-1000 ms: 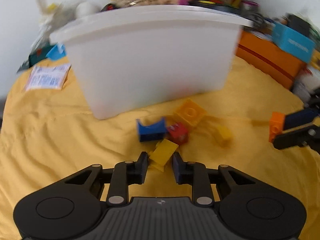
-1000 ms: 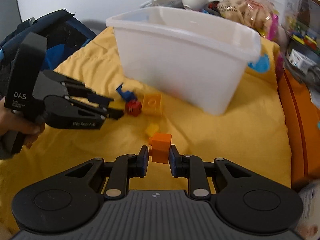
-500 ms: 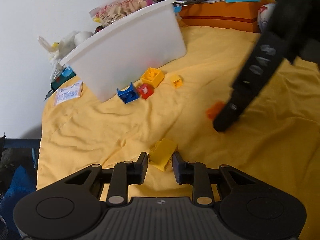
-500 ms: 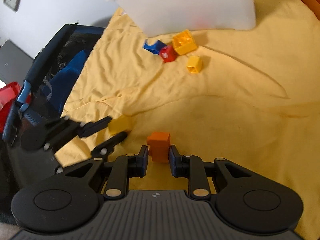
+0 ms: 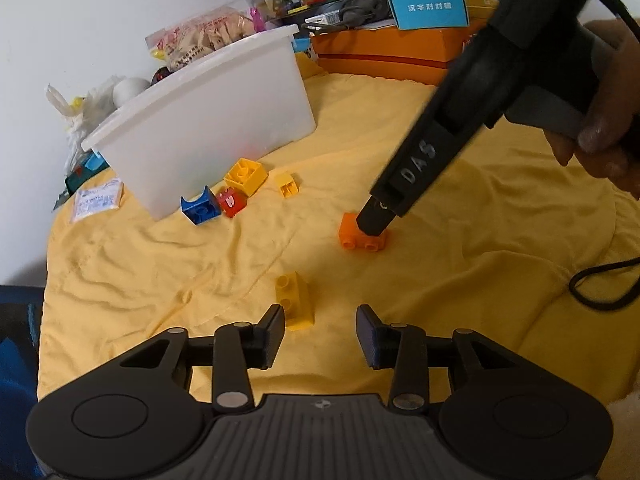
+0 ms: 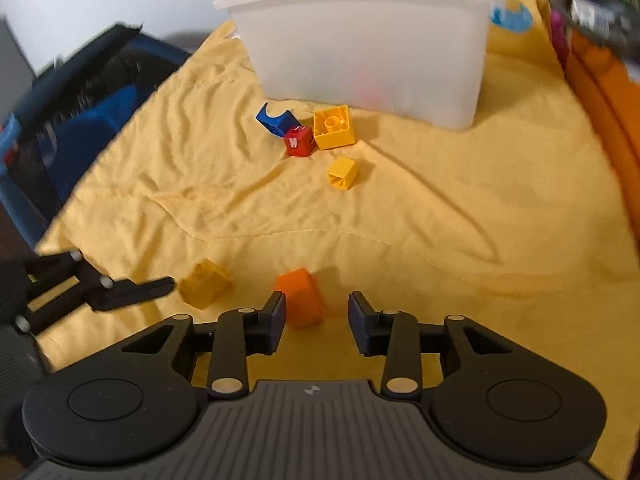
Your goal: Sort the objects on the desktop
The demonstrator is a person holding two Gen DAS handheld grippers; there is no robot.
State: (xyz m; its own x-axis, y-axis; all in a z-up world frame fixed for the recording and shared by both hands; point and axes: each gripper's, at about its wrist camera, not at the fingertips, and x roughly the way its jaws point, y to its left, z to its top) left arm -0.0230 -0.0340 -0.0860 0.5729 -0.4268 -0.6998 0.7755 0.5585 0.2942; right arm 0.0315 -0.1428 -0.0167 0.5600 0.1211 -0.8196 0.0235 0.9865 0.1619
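My left gripper (image 5: 321, 330) is open; a yellow brick (image 5: 294, 300) lies on the yellow cloth just ahead of its left finger. My right gripper (image 6: 317, 320) is open; an orange brick (image 6: 300, 303) lies on the cloth between its fingers, close to the left one. In the left wrist view the orange brick (image 5: 362, 236) sits under the right gripper's tip (image 5: 378, 220). The yellow brick (image 6: 205, 283) and the left gripper (image 6: 120, 290) show at the left of the right wrist view. A white bin (image 5: 208, 128) stands behind.
Blue (image 5: 200, 210), red (image 5: 232, 204), large yellow (image 5: 246, 176) and small yellow (image 5: 287, 184) bricks lie by the bin. An orange box (image 5: 384, 56) and clutter stand at the back. A blue bag (image 6: 80, 120) hangs off the left edge. A black cable (image 5: 600, 284) lies right.
Both grippers have opened and let their bricks down on the cloth near the front, after carrying them away from the bin.
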